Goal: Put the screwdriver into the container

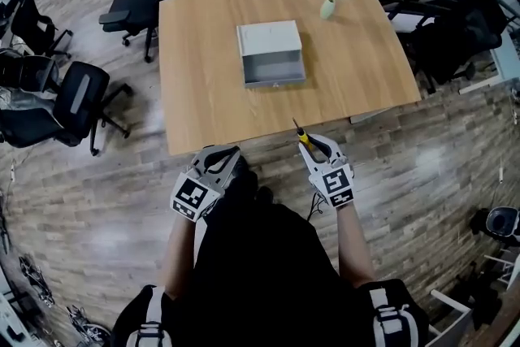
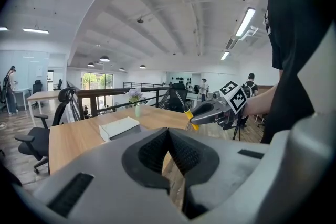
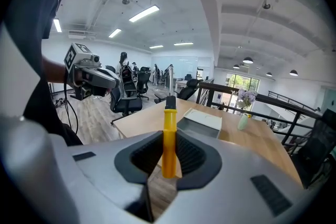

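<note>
While the right gripper (image 1: 314,145) pinched the yellow-handled screwdriver (image 3: 169,139), left gripper (image 1: 221,158) closed empty, release was best kept for squarely over the open grey rectangular container (image 1: 275,80)

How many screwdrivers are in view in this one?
1: a yellow-handled screwdriver clamped in the right tool, near the table's front edge. None lies on the table or in the open container.
</note>
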The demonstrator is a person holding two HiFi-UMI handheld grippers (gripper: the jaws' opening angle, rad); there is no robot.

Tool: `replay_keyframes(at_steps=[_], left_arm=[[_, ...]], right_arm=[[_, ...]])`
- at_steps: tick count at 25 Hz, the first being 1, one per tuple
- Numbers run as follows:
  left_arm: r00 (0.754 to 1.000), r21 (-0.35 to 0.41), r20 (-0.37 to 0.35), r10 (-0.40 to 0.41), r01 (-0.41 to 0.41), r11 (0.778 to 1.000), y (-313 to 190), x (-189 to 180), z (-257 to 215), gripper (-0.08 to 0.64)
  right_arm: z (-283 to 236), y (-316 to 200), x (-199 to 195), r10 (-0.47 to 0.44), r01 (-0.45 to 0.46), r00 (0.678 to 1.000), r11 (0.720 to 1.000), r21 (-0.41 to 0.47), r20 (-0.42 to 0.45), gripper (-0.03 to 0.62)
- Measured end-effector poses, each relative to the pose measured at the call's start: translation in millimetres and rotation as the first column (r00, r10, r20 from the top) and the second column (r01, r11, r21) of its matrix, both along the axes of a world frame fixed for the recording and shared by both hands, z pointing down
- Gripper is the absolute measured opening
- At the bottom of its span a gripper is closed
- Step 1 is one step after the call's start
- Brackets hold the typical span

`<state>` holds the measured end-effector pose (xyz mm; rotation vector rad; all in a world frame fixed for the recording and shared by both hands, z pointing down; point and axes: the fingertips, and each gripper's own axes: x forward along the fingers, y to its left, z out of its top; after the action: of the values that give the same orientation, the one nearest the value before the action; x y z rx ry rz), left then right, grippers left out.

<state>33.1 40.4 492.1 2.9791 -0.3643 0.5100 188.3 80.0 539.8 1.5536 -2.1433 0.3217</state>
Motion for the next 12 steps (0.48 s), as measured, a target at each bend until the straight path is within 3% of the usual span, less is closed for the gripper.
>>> replay_keyframes(at_steps=[12], left_arm=[[0.995, 0.014, -0.067, 0.074, -0.074, 0.997, -105.3, 32.4, -5.1, 0.021]], right_arm=[[-14.1, -102.9, 6.1, -0.008, 0.008, 0.997, 1.000, 0.005, -0.082, 0.087]])
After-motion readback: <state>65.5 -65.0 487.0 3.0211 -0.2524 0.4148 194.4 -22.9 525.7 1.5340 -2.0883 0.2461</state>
